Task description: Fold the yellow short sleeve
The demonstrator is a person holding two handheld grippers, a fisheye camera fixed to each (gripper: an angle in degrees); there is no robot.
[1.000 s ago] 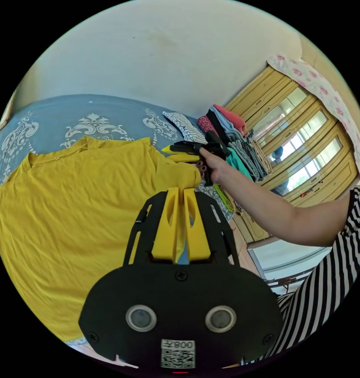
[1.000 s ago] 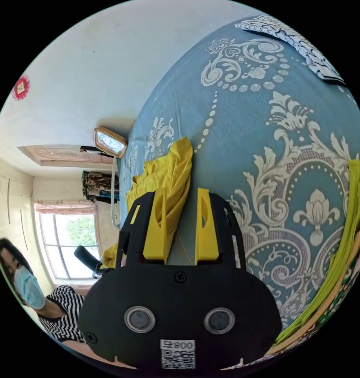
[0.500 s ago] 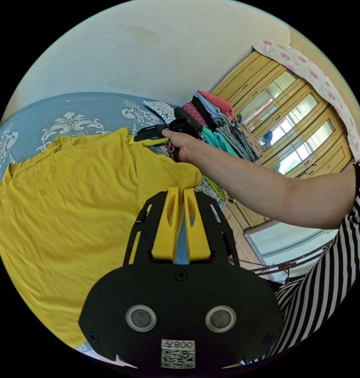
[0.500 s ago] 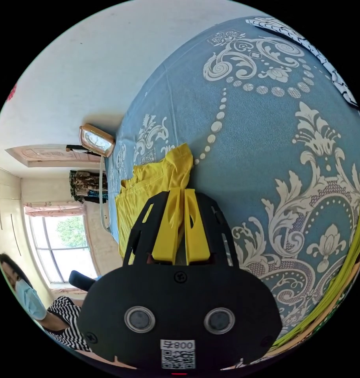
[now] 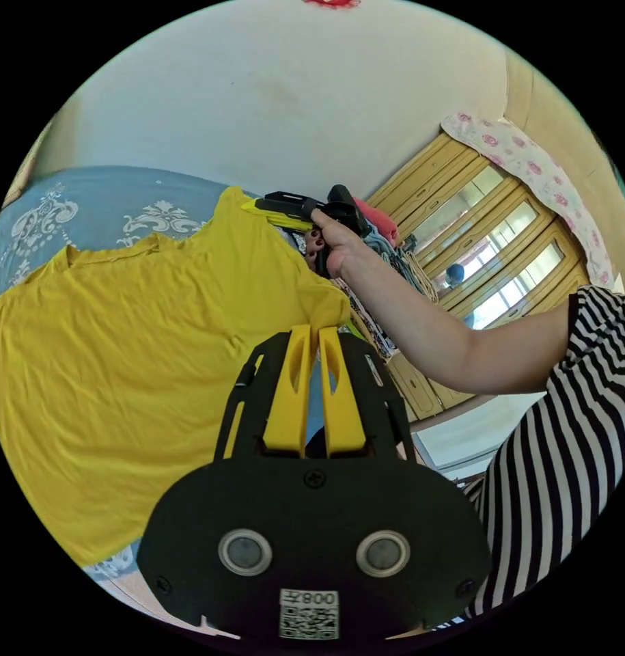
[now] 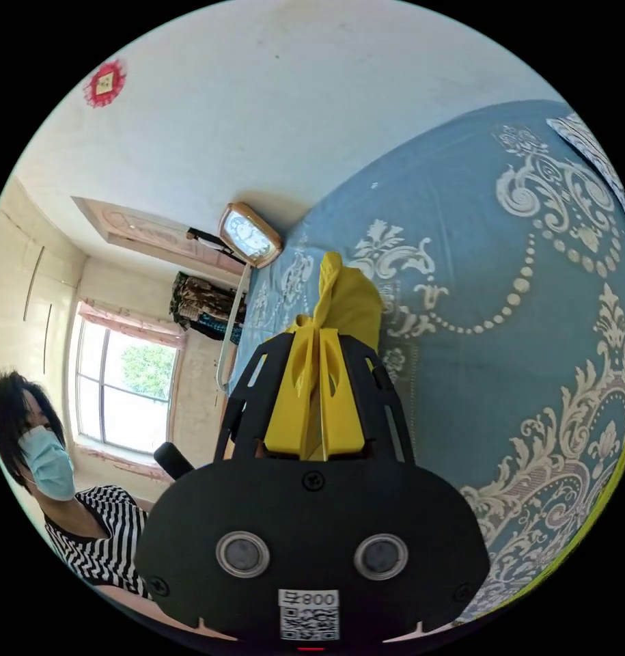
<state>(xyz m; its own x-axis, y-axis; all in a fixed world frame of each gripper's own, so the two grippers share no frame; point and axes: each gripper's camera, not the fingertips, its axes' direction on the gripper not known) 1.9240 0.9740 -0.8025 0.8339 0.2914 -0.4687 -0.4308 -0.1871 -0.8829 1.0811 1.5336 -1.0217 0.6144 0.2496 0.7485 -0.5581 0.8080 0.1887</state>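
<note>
The yellow short-sleeve shirt (image 5: 134,342) lies spread on the blue patterned bed cover (image 5: 114,198), collar toward the far side. My left gripper (image 5: 317,336) is shut on the shirt's near right corner, which bunches at its tips. My right gripper (image 5: 254,202), held in a hand farther off, pinches the shirt's far right sleeve and lifts it off the bed. In the right gripper view my right gripper (image 6: 317,336) is shut on a raised bunch of the yellow shirt (image 6: 350,301) above the bed cover (image 6: 503,328).
A pile of folded clothes (image 5: 384,229) sits behind the right hand. Wooden wardrobe doors (image 5: 503,232) stand beyond. A person in a striped top (image 5: 565,424) is at the right. A headboard (image 6: 251,236) and a window (image 6: 124,389) are past the bed.
The right gripper went from open to shut on the shirt's far sleeve and lifted it off the bed. The left gripper kept its hold and rose a little.
</note>
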